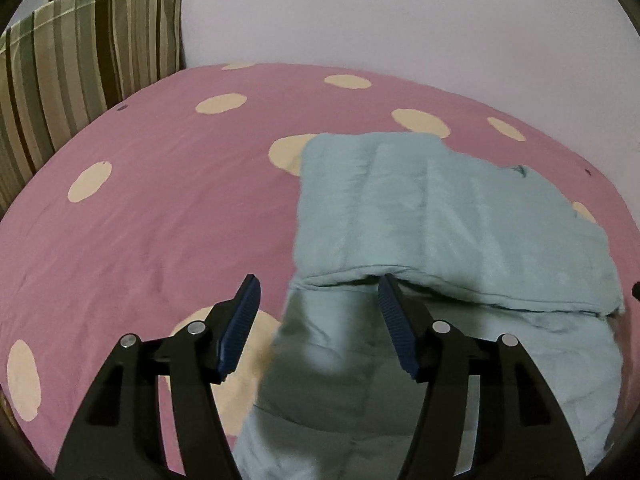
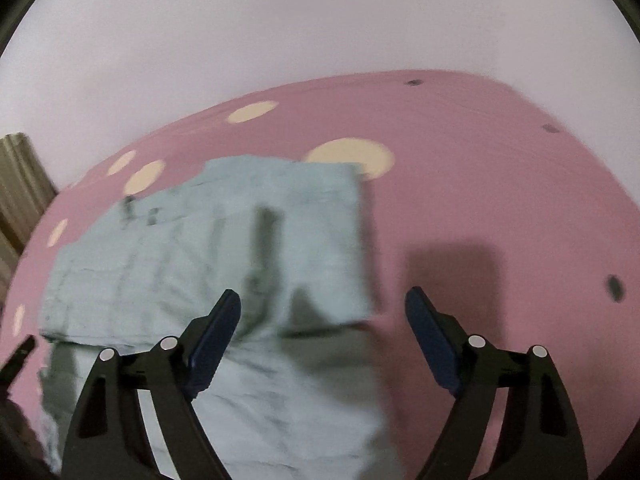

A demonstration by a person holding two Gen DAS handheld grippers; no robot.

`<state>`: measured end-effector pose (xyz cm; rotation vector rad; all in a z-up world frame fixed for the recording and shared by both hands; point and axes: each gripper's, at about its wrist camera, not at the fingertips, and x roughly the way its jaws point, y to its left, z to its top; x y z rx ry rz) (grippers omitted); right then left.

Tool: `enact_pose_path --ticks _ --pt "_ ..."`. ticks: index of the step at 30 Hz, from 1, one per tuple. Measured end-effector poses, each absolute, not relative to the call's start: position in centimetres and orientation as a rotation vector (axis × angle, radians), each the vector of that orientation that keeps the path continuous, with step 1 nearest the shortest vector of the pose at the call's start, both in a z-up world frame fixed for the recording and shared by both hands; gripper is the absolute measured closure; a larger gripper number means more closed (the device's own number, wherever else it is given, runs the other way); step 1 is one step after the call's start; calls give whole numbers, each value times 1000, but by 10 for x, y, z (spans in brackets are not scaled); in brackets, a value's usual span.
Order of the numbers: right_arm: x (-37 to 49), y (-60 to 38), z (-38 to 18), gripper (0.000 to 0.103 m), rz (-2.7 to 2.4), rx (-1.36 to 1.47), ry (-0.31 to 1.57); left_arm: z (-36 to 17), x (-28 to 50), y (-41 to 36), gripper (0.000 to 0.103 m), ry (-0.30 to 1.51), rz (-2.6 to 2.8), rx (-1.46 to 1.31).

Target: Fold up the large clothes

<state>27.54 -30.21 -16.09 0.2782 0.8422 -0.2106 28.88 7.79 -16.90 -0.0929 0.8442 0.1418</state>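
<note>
A light blue-green garment (image 1: 440,208) lies on the pink bed, its far part folded back over the near part, with the fold edge running across just beyond my left fingertips. My left gripper (image 1: 318,284) is open and empty, hovering above the garment's near left part. In the right wrist view the same garment (image 2: 224,248) is blurred. My right gripper (image 2: 324,300) is open and empty above the garment's right edge. The tip of the other gripper (image 2: 18,354) shows at the left edge of that view.
The bed has a pink sheet with cream dots (image 1: 160,208), also in the right wrist view (image 2: 500,200). A striped green and brown cushion (image 1: 76,80) stands at the back left against a pale wall (image 1: 400,12).
</note>
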Motion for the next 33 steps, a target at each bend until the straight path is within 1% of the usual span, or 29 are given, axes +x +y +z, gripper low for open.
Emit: enact_pose_path --ticks 3,5,7,8,9,10,12,18,21,26,29,30,31,33 --pt "297 -286 -172 23 -176 279 886 -175 293 82 42 855 136 -82" --pt "310 -281 -185 31 -147 295 939 -180 297 82 42 865 132 -66" --pt "318 -277 -196 63 -152 297 981 -185 299 82 42 874 130 -56" --pt "319 -272 -199 66 -156 296 992 -186 300 83 42 878 130 -56" --pt "320 -272 -202 74 -147 307 1000 -187 302 84 42 879 128 -62" --pt "319 -273 -202 78 -145 313 995 -188 304 85 42 878 128 -69" --pt "318 -273 -197 81 -157 307 980 -189 306 88 41 877 132 -79" --pt "328 -272 -210 82 -186 263 1003 -207 323 89 41 939 183 -74" --pt "335 -270 -222 84 -211 201 1021 -218 328 94 41 972 199 -87" --pt "337 -271 -221 83 -210 183 1014 -217 324 99 40 976 192 -104" --pt "332 -273 -213 79 -195 199 1006 -206 311 104 40 967 176 -137" --pt "328 -274 -208 74 -198 202 1003 -201 306 105 40 959 168 -152" --pt "324 -273 -202 67 -202 207 990 -192 299 106 40 941 156 -161" --pt "316 -268 -187 58 -216 194 936 -178 291 105 40 901 144 -155"
